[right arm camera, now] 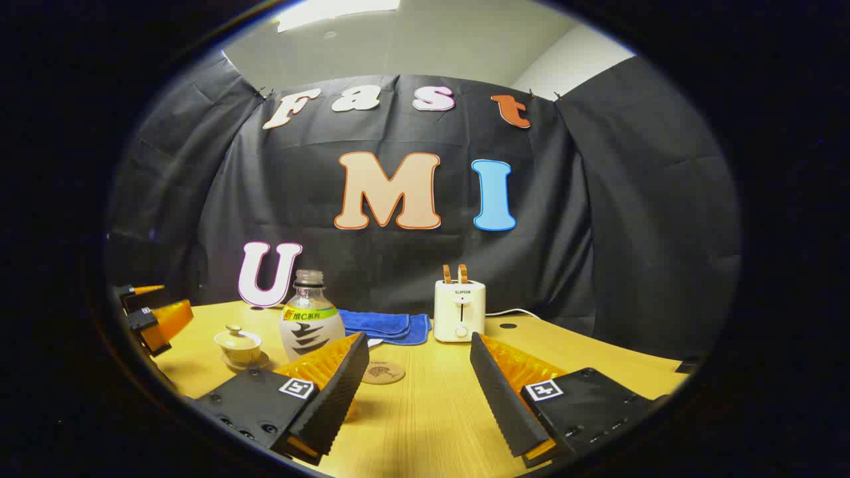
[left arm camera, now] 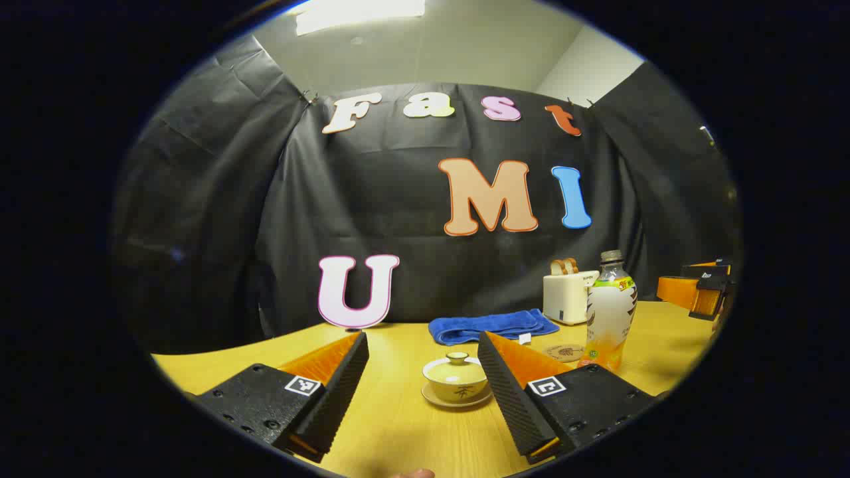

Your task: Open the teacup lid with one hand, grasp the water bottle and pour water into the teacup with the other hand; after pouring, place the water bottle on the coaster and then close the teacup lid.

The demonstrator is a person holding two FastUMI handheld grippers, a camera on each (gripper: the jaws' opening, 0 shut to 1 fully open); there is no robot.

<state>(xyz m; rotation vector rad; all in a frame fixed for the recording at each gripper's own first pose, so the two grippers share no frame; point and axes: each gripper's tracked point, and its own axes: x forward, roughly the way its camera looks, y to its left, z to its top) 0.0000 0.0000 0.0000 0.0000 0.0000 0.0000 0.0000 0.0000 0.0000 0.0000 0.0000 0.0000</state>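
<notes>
A pale yellow lidded teacup [left arm camera: 456,377] on its saucer sits on the wooden table, just beyond my left gripper [left arm camera: 425,362], whose fingers stand open on either side of it without touching. The water bottle [left arm camera: 609,312] stands upright to the right, behind a round coaster [left arm camera: 563,352]. In the right gripper view the bottle [right arm camera: 309,323] is ahead to the left, the coaster [right arm camera: 383,372] beside it, and the teacup [right arm camera: 239,345] farther left. My right gripper [right arm camera: 418,355] is open, holding nothing. The other gripper [right arm camera: 153,315] shows at the left edge.
A folded blue towel [left arm camera: 491,325] lies at the back of the table, also seen as the towel [right arm camera: 388,326] behind the bottle. A white toaster [right arm camera: 459,310] with toast stands at the back. The right gripper [left arm camera: 700,289] shows at the far right.
</notes>
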